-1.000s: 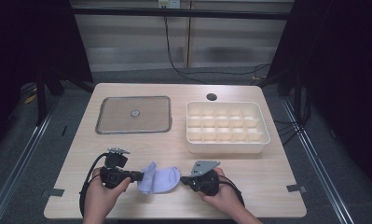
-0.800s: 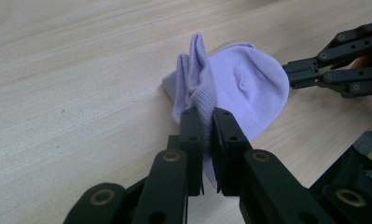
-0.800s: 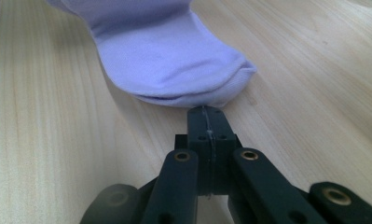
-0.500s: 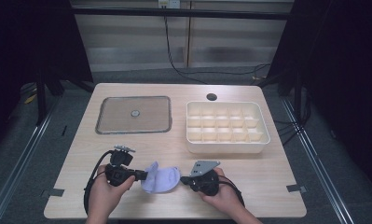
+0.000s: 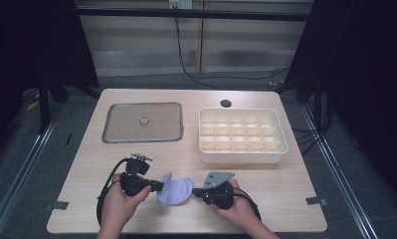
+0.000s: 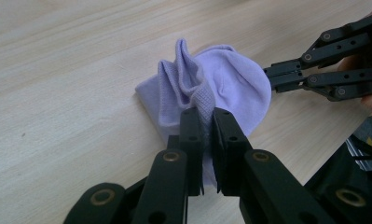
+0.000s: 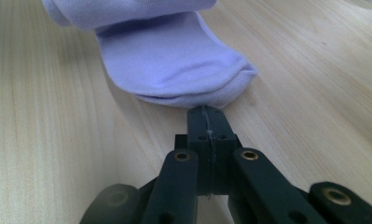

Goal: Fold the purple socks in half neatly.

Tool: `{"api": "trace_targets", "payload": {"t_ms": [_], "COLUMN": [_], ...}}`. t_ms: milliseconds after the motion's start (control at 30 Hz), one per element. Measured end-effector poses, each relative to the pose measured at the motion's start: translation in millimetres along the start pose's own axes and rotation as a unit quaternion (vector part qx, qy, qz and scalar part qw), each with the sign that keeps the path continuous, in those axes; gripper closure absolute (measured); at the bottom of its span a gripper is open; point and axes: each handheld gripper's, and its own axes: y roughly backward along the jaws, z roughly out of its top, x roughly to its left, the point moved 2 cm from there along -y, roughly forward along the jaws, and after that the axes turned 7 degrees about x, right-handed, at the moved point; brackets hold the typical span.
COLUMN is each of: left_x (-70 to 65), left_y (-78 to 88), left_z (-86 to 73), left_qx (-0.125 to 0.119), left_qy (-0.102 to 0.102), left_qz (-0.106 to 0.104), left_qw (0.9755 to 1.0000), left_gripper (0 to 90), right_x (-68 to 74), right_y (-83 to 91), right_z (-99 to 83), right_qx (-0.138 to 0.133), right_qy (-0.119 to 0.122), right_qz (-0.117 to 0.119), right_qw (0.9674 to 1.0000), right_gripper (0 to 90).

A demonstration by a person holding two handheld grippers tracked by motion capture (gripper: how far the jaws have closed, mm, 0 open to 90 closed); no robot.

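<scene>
Counter (image 5: 285,199) first, w/ a flat tray (image 5: 142,122) at 11 o'clock and a divided bin (image 5: 242,135) at 1 o'clock, both well apart from the work.

Sock (image 5: 175,190), pale purple, lies at 6 o'clock on the counter, between the two hands. Vs a sec ago its left edge is bunched up higher and drawn toward the left side; the toe end sits about where it was. Reads as the sock being gathered or folded, step barely begun, none of it near the bin.

Left hand-held gripper (image 6: 204,116): clenched on the sock's ribbed cuff, fabric pinched betw. the pads and standing in folds above them. It has shifted slightly.

Right hand-held gripper (image 7: 207,112): jaws pressed fully together, nothing betw. them, tip just at the sock's toe at 12 o'clock in its own view; can't tell if it touches. Hasn't moved.
</scene>
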Motion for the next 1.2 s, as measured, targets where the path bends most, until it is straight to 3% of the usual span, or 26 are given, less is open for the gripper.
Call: {"api": "trace_targets", "payload": {"t_ms": [567, 833, 1067, 1200], "left_x": [-14.9, -20.9, -23.1, -26.6], "left_y": [-14.1, -22.8, -33.8, -33.9], "left_z": [10.9, 13.9, 14.0, 15.8], "left_qx": [0.022, 0.019, 0.032, 0.024], "left_qy": [-0.021, -0.023, -0.029, -0.027], "left_qz": [0.008, 0.005, 0.004, 0.006], "left_qw": [0.9995, 0.9995, 0.9991, 0.9993], "left_gripper": [83.5, 83.4, 83.2, 83.9], "right_x": [0.0, 0.3, 0.7, 0.7], "right_y": [-0.1, -0.5, -0.7, -0.7], "right_z": [0.0, 0.3, 0.6, 0.6], "right_qx": [0.0, -0.001, -0.001, -0.001], "right_qy": [-0.002, 0.0, -0.001, -0.002], "right_qz": [0.0, -0.001, -0.002, -0.002], "right_qw": [1.0, 1.0, 1.0, 1.0], "right_gripper": [90.0, 90.0, 90.0, 90.0]}}
